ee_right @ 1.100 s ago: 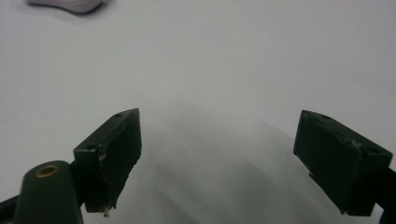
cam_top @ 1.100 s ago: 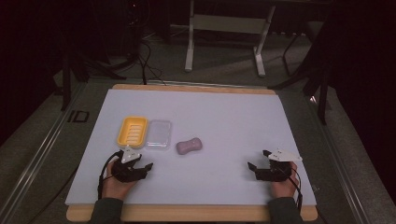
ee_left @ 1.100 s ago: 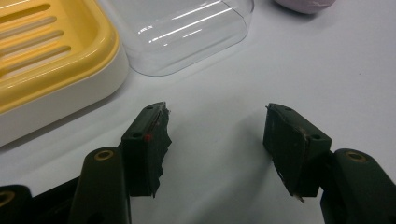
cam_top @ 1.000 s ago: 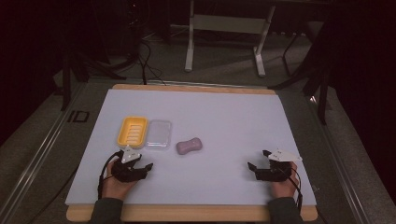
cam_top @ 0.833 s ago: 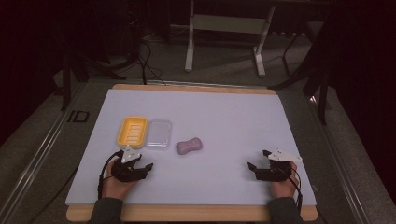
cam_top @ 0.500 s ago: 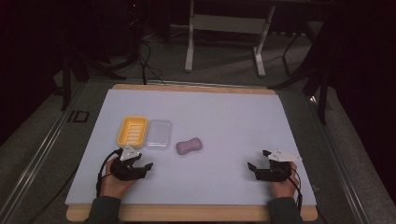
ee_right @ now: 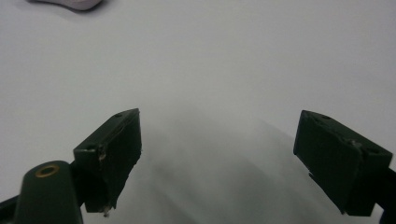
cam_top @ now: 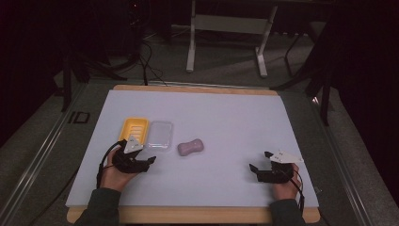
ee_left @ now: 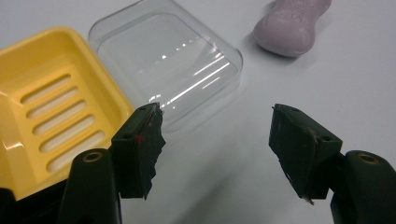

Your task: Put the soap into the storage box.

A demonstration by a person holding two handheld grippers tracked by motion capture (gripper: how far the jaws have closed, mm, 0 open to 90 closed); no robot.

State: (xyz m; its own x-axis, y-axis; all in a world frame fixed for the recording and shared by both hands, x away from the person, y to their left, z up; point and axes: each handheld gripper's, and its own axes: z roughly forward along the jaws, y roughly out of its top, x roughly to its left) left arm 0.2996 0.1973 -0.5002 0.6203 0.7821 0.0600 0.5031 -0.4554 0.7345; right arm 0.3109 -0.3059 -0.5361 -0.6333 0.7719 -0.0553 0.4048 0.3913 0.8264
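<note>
Three things lie close together ahead of your left gripper (cam_top: 149, 160): the clear lid (ee_left: 173, 56) nearest, the yellow soap dish (ee_left: 51, 116) touching or just beside it on its outer side, and the pink soap bar (ee_left: 292, 25) a little apart on the other side. The lid rests flat on the white table (cam_top: 226, 122), and it is what your jaws point at. Those jaws have just been opening and now stand wide apart with nothing between them, their tips just short of the lid's near edge.

The lid is the risky piece, I'd judge. It looks thin, smooth and glossy, so if you close on its rim at an angle it could squirt out from the pads or skate across the table. Because it sits hard against the dish, one jaw may well land on the dish's wall instead of the lid's edge; you would then shove the dish or pinch both pieces together. Coming down too steeply could press the lid flat and keep a jaw from getting under its rim. A sideways nudge might also push it into the soap bar.

Your right gripper (cam_top: 258, 170) rests well apart near the table's front edge, jaws spread and empty, too far away to steady anything if the lid slides.
</note>
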